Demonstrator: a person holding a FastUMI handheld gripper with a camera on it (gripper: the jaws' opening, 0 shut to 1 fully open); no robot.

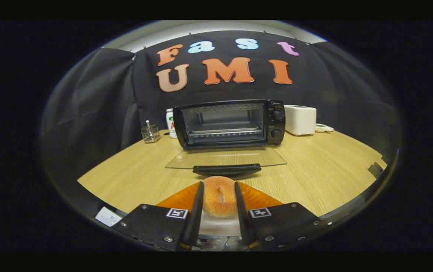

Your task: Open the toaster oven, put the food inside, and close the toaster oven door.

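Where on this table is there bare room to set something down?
Bare wood lies either side of the open oven door: left below the wire basket, right below the white toaster. It is crowded ahead, where the tool grips the donut over the orange plate.

A sugar-speckled golden-orange doughnut (pixel 219 195) on a glossy orange plate (pixel 256 197), low in the frame. At centre, a black toaster oven (pixel 230 122) with clear glass door (pixel 225 157) and black handle (pixel 227 169). Pale wood-grain tabletop (pixel 326 170); white toaster (pixel 300 119) at upper right; silver wire basket (pixel 150 133) at left.
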